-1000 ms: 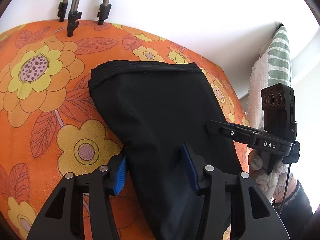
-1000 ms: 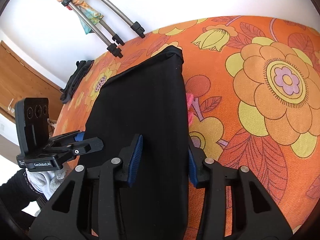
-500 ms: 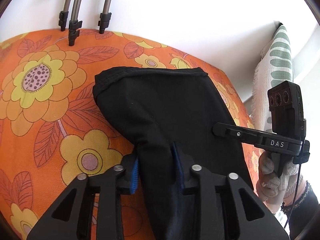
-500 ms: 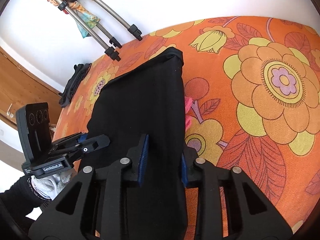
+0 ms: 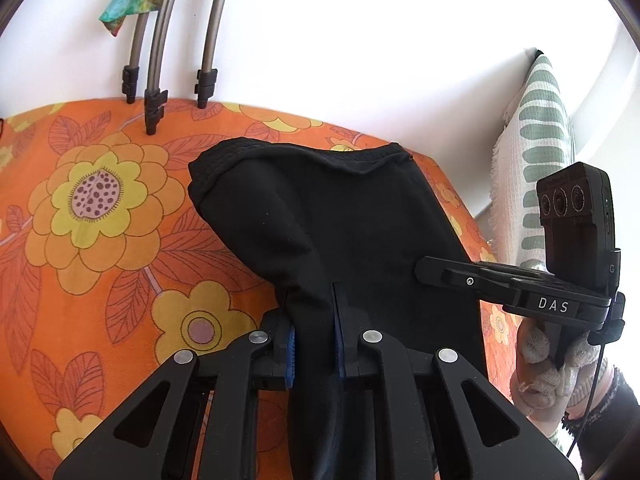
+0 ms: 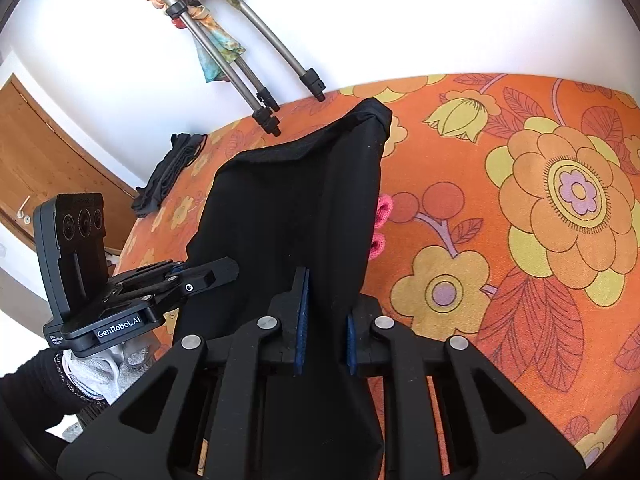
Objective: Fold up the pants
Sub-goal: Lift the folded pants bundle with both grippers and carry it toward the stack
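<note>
Both grippers are pinching now! The left gripper [image 5: 313, 332], its jaws closing, has a bunched ridge of the black, soft-knit pants [image 5: 340, 216] between its blue pads [image 5: 291, 354]. The right gripper [image 6: 325, 326], jaws closing too, bites the near edge of the same cloth [image 6: 296, 208]. The pants lie lengthwise on the orange flower-print bed cover [image 5: 100, 240], far hem toward the wall. This looks like the grab before a fold. Next, I'd judge: lift both near corners together and carry them over to the far hem. How many layers each pad has is hard to tell.
</note>
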`<act>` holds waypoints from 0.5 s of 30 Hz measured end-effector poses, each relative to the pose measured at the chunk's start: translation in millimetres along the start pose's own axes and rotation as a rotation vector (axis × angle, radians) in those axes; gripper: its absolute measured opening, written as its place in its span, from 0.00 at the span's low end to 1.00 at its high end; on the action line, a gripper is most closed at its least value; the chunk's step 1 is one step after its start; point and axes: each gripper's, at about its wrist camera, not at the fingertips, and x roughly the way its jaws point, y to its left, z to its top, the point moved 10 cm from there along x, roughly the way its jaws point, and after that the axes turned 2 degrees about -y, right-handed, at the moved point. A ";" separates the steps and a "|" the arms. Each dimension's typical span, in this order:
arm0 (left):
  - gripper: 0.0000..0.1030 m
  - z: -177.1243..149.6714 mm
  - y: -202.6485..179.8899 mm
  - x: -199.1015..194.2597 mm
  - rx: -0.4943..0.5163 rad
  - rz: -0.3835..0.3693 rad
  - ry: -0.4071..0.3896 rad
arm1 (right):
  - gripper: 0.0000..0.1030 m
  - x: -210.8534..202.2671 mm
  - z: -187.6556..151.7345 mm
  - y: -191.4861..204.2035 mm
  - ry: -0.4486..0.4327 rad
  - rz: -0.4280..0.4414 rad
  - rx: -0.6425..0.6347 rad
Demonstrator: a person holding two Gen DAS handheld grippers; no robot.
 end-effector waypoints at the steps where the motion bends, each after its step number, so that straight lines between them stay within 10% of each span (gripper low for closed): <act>1: 0.12 0.5 2.3 -3.5 0.003 0.006 -0.005 | 0.15 2.9 -0.6 4.3 0.005 -0.014 -0.013; 6: 0.11 -3.3 29.3 -5.1 -0.039 0.037 0.013 | 0.15 19.7 -1.5 13.4 0.037 -0.049 -0.036; 15: 0.12 -10.4 43.7 2.1 -0.045 0.040 0.032 | 0.52 37.0 -9.2 -16.7 0.096 -0.109 -0.039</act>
